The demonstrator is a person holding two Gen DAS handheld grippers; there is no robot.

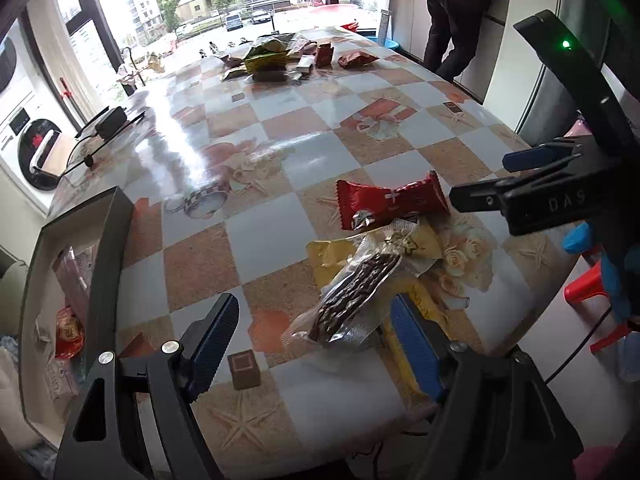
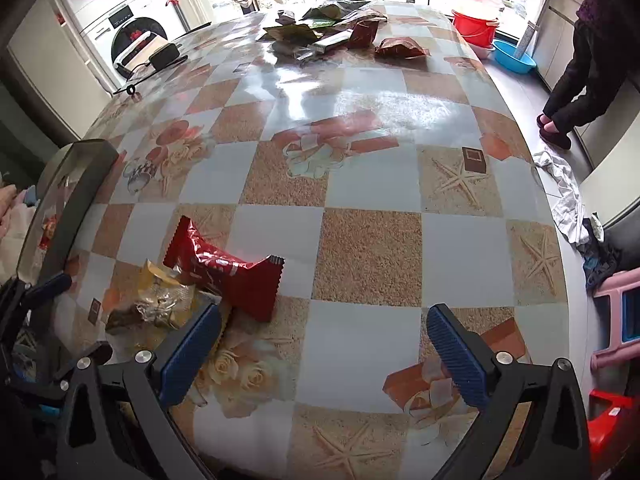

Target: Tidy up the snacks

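The table (image 1: 280, 128) wears a glossy, smooth checked cover that throws back window glare. The near red packet (image 1: 390, 200) is shiny crinkled foil with saw-cut ends. Beside it, a clear pouch (image 1: 356, 292) of glossy plastic film lies on a yellow wrapper (image 1: 332, 254), also shiny. The gripper pads (image 2: 456, 356) look like blue ribbed rubber, set in matt black plastic arms with bright metal screws (image 2: 504, 358). At the far right, a red bucket (image 2: 474, 24) is smooth plastic.

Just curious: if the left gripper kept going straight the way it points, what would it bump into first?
Probably the clear packet of dark snack lying between the open jaws of the left gripper, though depth is hard to judge.
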